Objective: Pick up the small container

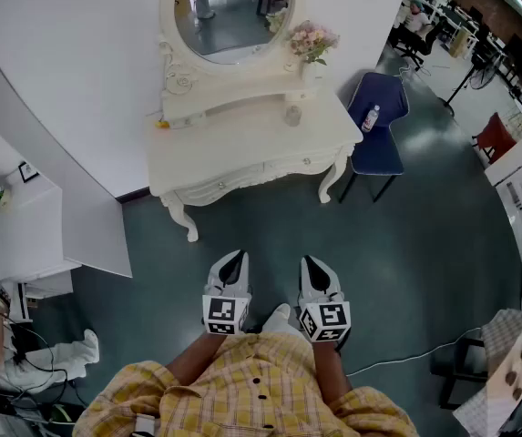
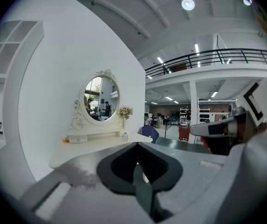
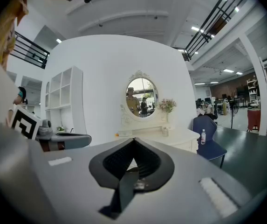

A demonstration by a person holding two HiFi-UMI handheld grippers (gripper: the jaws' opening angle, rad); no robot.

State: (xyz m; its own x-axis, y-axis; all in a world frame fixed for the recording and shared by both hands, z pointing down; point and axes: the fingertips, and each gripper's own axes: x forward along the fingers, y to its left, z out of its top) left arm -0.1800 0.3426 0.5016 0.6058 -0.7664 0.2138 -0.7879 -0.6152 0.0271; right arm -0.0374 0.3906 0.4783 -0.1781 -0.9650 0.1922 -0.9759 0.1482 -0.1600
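The small container (image 1: 293, 115), a little clear jar, stands on the white dressing table (image 1: 242, 148) below the flowers, well ahead of both grippers. It also shows far off in the left gripper view as a tiny jar (image 2: 125, 135) and in the right gripper view as the same jar (image 3: 165, 132). My left gripper (image 1: 235, 257) and right gripper (image 1: 310, 260) hang side by side over the dark floor in front of the table, pointing toward it. Both have their jaws together with nothing between them, seen at the left gripper (image 2: 137, 144) and the right gripper (image 3: 133, 139).
An oval mirror (image 1: 229, 12) and a vase of flowers (image 1: 311, 42) top the table, and a small yellow item (image 1: 162, 124) lies at its left. A blue chair (image 1: 377, 130) holding a bottle (image 1: 371, 117) stands to the right. A white shelf unit (image 1: 19, 230) is left; a cable (image 1: 406, 358) crosses the floor.
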